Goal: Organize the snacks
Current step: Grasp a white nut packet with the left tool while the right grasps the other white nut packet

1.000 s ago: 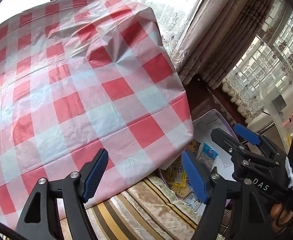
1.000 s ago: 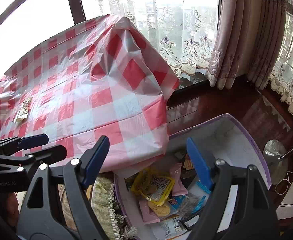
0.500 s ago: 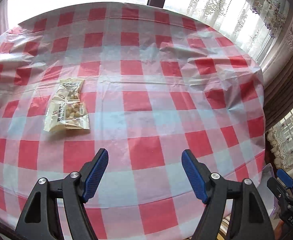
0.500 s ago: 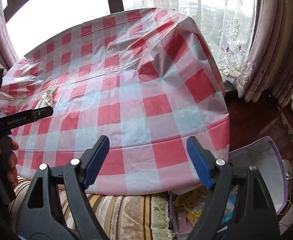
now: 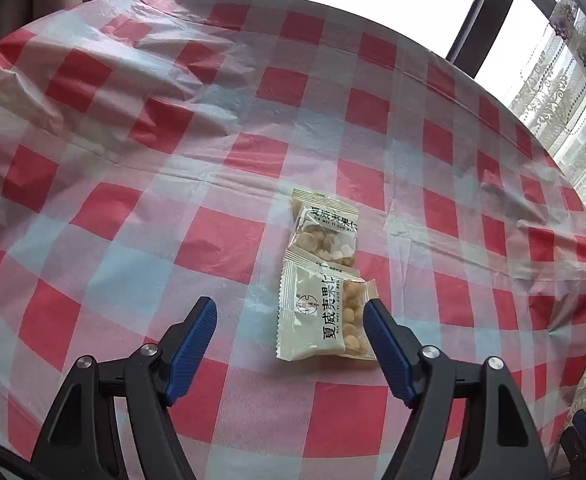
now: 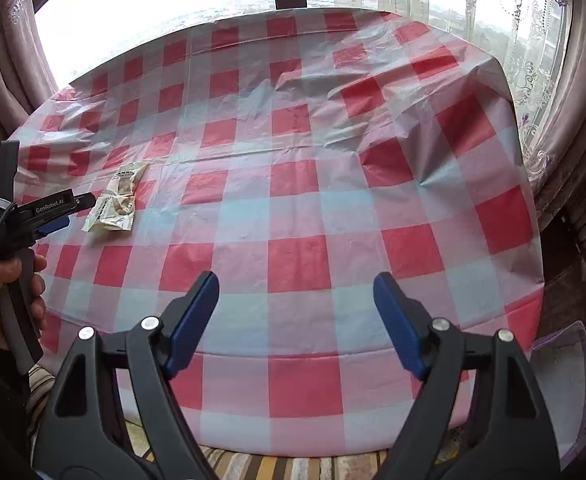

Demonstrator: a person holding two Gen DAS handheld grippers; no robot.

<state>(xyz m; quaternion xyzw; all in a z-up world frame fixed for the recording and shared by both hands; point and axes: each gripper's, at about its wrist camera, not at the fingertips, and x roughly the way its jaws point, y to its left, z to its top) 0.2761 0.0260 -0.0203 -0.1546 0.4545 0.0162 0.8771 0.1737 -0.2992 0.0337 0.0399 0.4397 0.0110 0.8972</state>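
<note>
Two cream nut snack packets lie end to end on the red-and-white checked tablecloth (image 5: 133, 240): a near packet (image 5: 325, 316) and a far packet (image 5: 327, 228). My left gripper (image 5: 291, 312) is open and empty just above the cloth, its right finger beside the near packet's right edge. In the right wrist view the packets (image 6: 115, 204) lie at the table's left with the left gripper (image 6: 65, 210) right next to them. My right gripper (image 6: 295, 304) is open and empty above the table's front edge.
A white storage box with a purple rim (image 6: 565, 364) stands on the floor off the table's right front corner. A striped cushion (image 6: 293, 464) lies under the front edge. Curtains (image 6: 565, 80) and windows ring the table.
Both grippers swung left from the floor box to the table. The left one closed in on the packets, which went from far left to between its fingers. Both stayed open.
</note>
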